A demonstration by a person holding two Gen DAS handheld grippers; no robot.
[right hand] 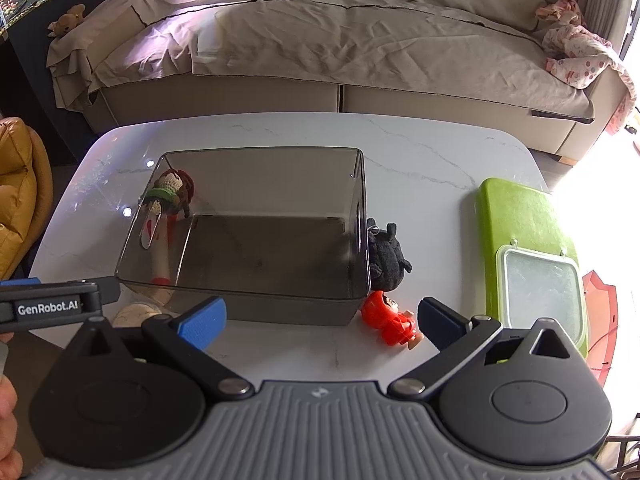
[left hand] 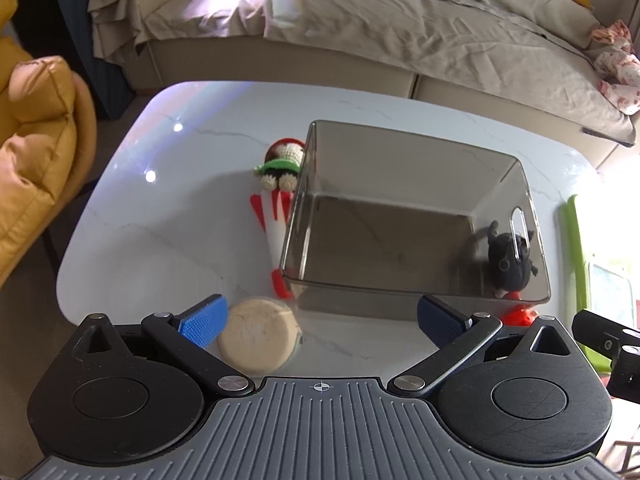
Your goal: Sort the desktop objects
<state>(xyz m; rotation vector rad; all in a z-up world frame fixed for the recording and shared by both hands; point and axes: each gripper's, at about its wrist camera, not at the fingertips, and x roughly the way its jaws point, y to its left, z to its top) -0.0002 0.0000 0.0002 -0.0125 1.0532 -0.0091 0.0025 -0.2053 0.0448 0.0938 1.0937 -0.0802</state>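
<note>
A smoky transparent bin [left hand: 400, 152] [right hand: 256, 156] stands empty in the middle of the white marble table [left hand: 180, 216] [right hand: 420, 160]. Left of it lie a crocheted doll [left hand: 282, 162] [right hand: 172, 190] and a red-and-white rocket toy [left hand: 272, 224] [right hand: 160, 256]. A round beige disc [left hand: 258, 334] [right hand: 134, 314] lies at the bin's near left corner. Right of the bin lie a black plush [right hand: 386, 256] [left hand: 510, 264] and a red figurine [right hand: 390, 314] [left hand: 518, 316]. My left gripper [left hand: 320, 322] is open beside the disc. My right gripper [right hand: 320, 318] is open, just left of the figurine.
A green board [right hand: 516, 216] [left hand: 574, 232] with a lidded clear container [right hand: 540, 288] lies on the table's right side. A covered sofa [right hand: 320, 40] stands behind the table. A yellow cushioned chair [left hand: 36, 152] is at the left.
</note>
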